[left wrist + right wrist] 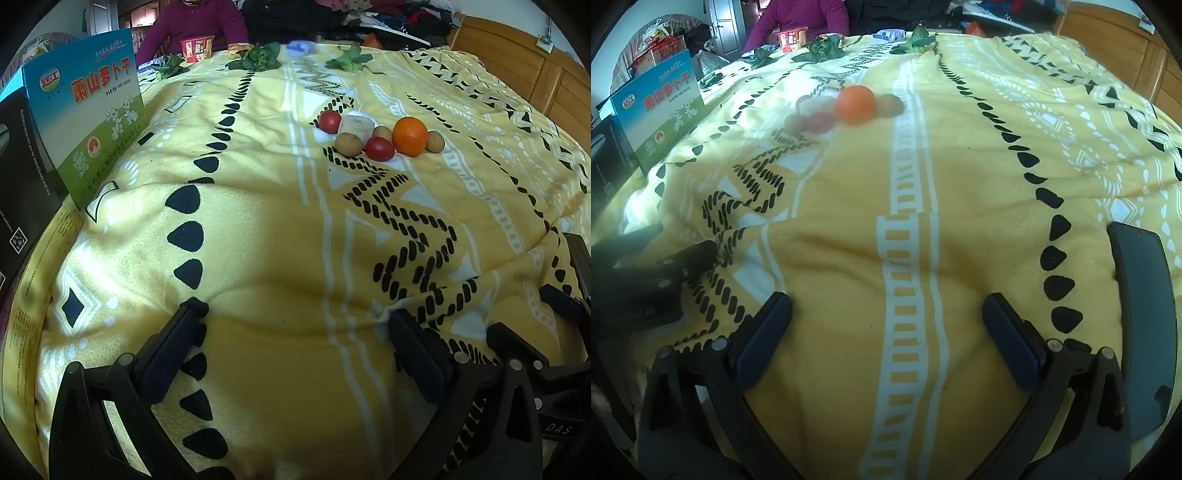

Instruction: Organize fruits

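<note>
While my left tool (295,332) and right tool (886,317) hover low over the yellow blanket (258,229), both spread apart and empty, the orange (409,136) and tomatoes (379,148) sit clustered upper right of centre, untouched, presumably awaiting sorting.

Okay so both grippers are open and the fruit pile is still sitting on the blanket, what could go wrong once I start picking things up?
1. The fruits sit tightly packed: the orange touches a red tomato and small brown fruits, so reaching for one may knock its neighbors away.
2. The yellow blanket is soft and wrinkled; round fruit could roll along a fold.
3. The left hand-held gripper and right hand-held gripper hover side by side and might collide if both go for the cluster.
</note>
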Tool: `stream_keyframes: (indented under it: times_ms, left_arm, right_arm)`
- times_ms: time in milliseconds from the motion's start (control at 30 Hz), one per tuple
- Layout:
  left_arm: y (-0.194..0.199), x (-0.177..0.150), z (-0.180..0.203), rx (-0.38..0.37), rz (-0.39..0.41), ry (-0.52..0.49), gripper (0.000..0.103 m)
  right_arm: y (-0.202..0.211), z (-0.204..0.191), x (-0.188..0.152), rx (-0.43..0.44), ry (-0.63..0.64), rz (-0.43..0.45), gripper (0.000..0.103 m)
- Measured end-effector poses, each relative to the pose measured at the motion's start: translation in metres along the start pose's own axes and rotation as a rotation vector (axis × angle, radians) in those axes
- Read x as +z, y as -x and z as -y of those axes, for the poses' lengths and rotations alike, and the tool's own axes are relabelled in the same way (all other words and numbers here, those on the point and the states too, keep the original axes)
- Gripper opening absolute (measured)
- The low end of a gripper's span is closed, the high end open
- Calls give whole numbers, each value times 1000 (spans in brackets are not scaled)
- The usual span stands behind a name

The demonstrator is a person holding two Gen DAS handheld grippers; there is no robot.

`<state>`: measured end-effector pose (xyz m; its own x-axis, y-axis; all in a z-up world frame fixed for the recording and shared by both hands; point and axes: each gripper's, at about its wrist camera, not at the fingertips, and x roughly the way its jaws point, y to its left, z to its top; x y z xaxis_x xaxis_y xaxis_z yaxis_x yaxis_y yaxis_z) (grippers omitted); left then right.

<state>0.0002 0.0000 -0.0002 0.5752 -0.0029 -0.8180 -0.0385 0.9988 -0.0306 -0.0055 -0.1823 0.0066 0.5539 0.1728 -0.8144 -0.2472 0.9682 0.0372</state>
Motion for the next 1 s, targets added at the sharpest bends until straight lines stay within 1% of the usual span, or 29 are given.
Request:
stream_keyframes:
  times_ms: [33,267,467,533,1000]
  left_arm:
    - [0,0,0,-3,-2,2,103]
    - [0,-1,-1,-3,1,-3,103]
    - [7,-7,8,-15,5,-6,103]
    - [1,-4,4,-19,0,-2,103]
    - [2,-3,1,-20,-4,-6,103]
  right_arm:
    - [0,0,0,1,0,-11,103]
    - [-1,0,0,-5,5,-11,103]
    - [-1,-1,0,-6,5,-11,103]
    - [-1,-1,0,-6,5,-11,103]
    - [0,0,0,-7,5,-11,103]
